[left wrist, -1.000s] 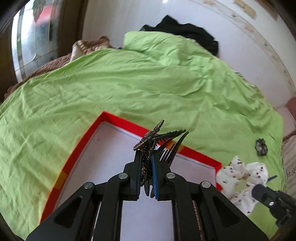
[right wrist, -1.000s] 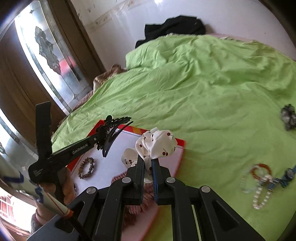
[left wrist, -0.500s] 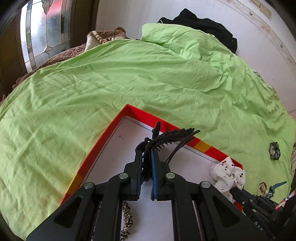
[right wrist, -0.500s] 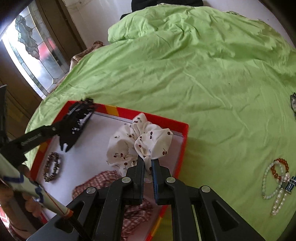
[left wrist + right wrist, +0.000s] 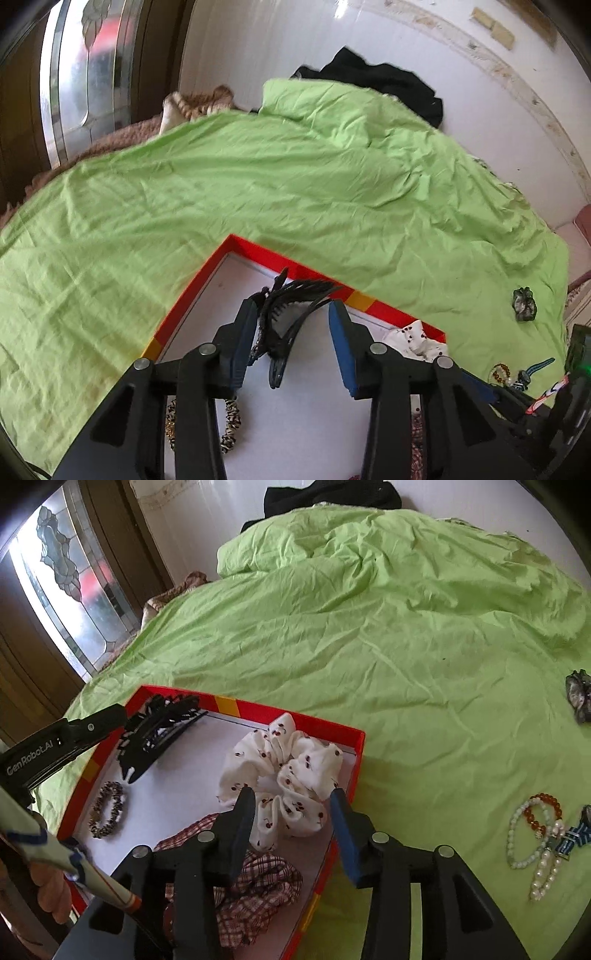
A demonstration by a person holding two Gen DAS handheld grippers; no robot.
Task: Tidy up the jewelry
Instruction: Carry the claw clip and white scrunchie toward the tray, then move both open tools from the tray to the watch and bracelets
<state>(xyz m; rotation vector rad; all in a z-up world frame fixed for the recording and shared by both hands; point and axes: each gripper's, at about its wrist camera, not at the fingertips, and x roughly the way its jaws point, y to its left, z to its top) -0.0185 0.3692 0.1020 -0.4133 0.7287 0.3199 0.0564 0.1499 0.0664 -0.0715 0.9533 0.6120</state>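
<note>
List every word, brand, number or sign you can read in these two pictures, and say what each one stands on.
"GenRobot.AI": white lettering on the side of the black left gripper, seen from the right wrist view.
Nothing else is readable: the red box carries only plain yellow blocks on its rim, and the white scrunchie has a cherry print, no words.

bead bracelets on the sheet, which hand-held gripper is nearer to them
Right. The right hand-held gripper is open over the scrunchie in the box, beside the bracelets; the left hand-held gripper is at the box's far corner.
</note>
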